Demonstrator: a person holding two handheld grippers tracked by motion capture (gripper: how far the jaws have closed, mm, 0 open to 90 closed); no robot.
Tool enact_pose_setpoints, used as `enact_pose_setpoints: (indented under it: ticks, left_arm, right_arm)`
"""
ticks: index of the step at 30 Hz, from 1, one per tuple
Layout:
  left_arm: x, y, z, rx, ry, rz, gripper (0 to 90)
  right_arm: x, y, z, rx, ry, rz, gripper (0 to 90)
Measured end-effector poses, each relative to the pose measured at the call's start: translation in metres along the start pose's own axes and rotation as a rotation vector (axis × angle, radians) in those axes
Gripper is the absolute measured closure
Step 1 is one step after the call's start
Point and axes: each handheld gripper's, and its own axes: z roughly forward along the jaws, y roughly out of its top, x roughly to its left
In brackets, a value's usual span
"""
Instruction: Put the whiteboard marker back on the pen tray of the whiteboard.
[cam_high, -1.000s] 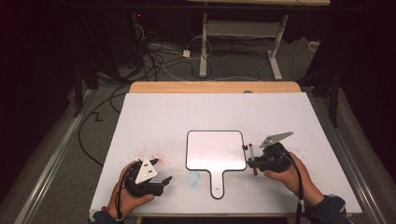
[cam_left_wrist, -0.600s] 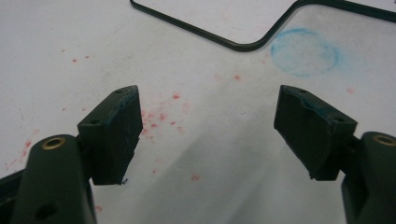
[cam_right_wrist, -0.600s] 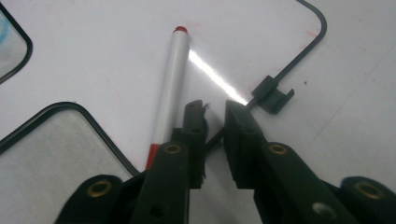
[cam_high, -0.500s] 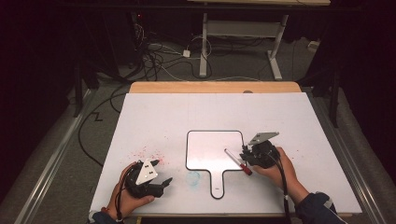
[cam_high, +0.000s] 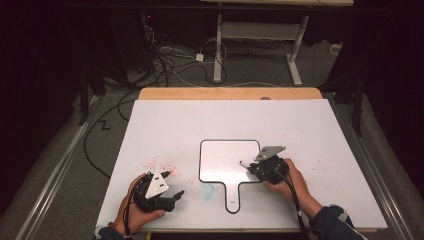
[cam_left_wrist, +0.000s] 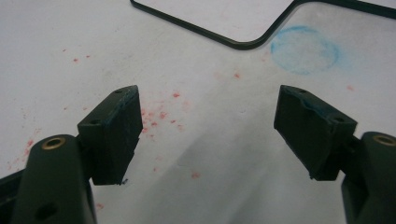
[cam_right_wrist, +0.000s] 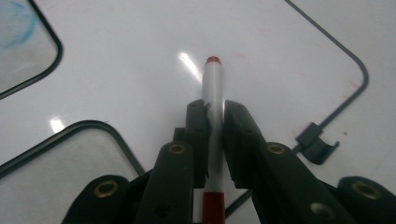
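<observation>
A white paddle-shaped board with a black rim and a short handle lies on the white table. My right gripper hovers over the board's right part, shut on a silver marker that points left. In the right gripper view the marker sticks out past the jaws, its red end over the board, and the gripper clamps its barrel. My left gripper rests at the front left of the table, open, with nothing between its pads.
A blue smudge marks the table left of the board's handle, seen also as a blue ring. Red specks dot the table near the left gripper. A black clip sits on the board's rim. Cables lie on the floor beyond the table.
My right gripper has carried the marker leftwards from beside the board's right edge to over the board. The left gripper has stayed put.
</observation>
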Motion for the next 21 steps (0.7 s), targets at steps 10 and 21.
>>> enact_pose_setpoints:
  ticks: [10, 21]
  left_arm:
    - [0.000, 0.000, 0.001, 0.008, -0.003, 0.003, 22.7]
    - [-0.001, 0.000, 0.002, 0.014, -0.008, 0.006, 22.6]
  right_arm:
    - [-0.022, -0.005, 0.001, -0.029, -0.123, 0.071, 81.6]
    - [-0.035, -0.004, 0.008, -0.047, -0.180, 0.166, 68.4]
